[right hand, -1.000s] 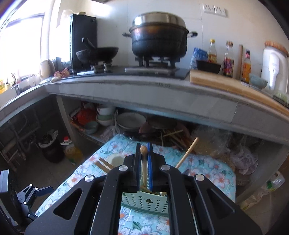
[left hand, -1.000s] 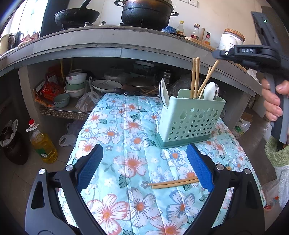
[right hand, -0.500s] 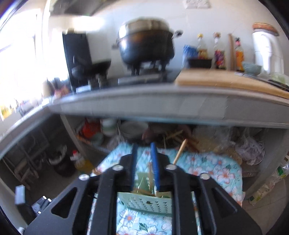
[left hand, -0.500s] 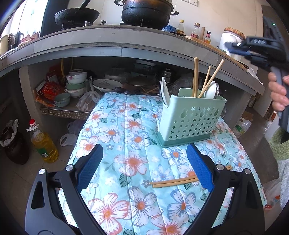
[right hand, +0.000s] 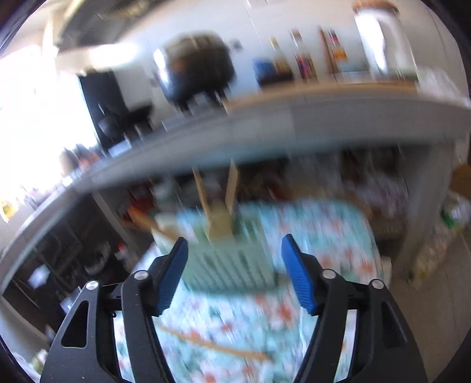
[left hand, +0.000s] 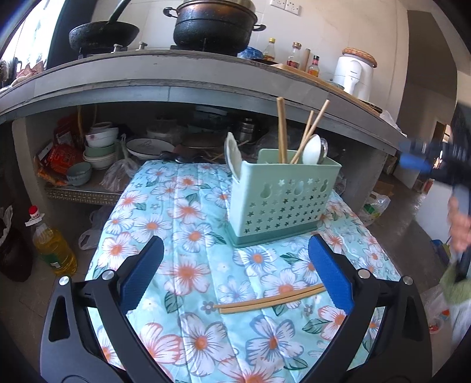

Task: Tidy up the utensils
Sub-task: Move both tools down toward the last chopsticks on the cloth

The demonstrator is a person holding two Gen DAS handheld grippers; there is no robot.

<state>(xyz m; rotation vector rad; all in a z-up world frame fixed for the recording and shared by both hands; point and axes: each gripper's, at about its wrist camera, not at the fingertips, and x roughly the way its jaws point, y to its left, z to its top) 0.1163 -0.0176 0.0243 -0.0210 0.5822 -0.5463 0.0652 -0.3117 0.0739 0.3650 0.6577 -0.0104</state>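
Chopsticks on cloth [left hand: 269, 300]: my loose pair lies between the left gripper [left hand: 235, 277] fingers, spread wide, nothing held; a skewed pinch could flick one off the counter [left hand: 182, 212].
Right gripper [right hand: 232, 274]: opening, empty, view smeared; I might misjudge my reach.
Caddy [left hand: 284, 203]: mid-counter, loaded; tall chopsticks [left hand: 282, 129] could tip it if bumped.

Black pot [left hand: 213, 28] and wok [left hand: 103, 34] stand on the concrete counter [left hand: 176, 73]. Stacked bowls [left hand: 100, 145] and plate [left hand: 148, 146] below. Oil bottle [left hand: 53, 244] on floor. Floral tablecloth [left hand: 182, 224] covers table.
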